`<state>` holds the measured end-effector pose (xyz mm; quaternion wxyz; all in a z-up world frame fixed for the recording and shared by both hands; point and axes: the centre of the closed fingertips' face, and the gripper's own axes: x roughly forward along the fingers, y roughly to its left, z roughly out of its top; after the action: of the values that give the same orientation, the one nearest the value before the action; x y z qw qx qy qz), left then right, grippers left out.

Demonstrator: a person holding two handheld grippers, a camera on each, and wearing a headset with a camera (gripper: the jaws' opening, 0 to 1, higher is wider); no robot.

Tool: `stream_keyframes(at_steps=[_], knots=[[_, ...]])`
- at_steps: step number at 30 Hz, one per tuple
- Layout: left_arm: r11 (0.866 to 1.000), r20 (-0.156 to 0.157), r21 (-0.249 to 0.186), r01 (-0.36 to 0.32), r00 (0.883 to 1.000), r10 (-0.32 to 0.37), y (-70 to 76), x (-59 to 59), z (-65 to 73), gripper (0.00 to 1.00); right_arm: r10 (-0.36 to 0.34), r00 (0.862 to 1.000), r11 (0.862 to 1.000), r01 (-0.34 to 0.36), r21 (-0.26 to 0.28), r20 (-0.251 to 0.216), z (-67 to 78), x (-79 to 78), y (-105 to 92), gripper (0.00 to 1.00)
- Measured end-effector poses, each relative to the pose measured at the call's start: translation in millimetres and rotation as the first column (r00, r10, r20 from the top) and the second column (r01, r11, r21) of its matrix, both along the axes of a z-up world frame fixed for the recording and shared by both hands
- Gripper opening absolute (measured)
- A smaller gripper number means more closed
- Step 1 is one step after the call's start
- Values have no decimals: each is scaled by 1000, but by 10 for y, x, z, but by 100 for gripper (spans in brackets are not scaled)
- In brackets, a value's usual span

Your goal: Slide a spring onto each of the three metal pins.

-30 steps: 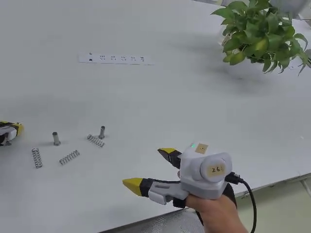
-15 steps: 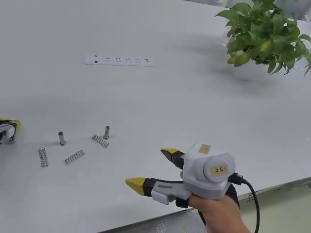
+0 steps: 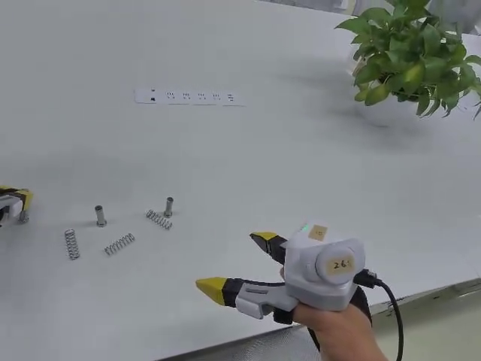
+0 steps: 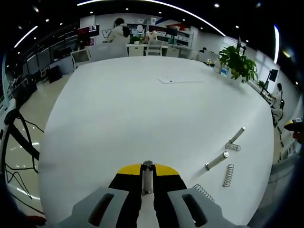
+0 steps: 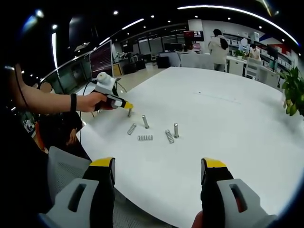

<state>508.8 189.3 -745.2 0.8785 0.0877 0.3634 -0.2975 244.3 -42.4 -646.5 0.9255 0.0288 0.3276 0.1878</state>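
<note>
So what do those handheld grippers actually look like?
The right gripper has a white and grey plastic body, two black jaws with yellow tips, a small green light, a sticker marked 26 and a black cable at its back. The left gripper is likewise white with yellow tips. The person wears a black wristband.
</note>
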Motion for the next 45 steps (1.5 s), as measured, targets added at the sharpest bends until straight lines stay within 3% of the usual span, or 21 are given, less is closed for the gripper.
stream_keyframes(at_steps=[23, 45], knots=[[998, 10, 47, 46, 999, -46, 23, -253, 83, 0, -5, 1000, 1000, 5, 11, 1, -24, -67, -9, 73], [998, -14, 53, 47, 999, -46, 69, -432, 72, 0, -7, 1000, 1000, 7, 20, 6, -27, -121, -19, 72]])
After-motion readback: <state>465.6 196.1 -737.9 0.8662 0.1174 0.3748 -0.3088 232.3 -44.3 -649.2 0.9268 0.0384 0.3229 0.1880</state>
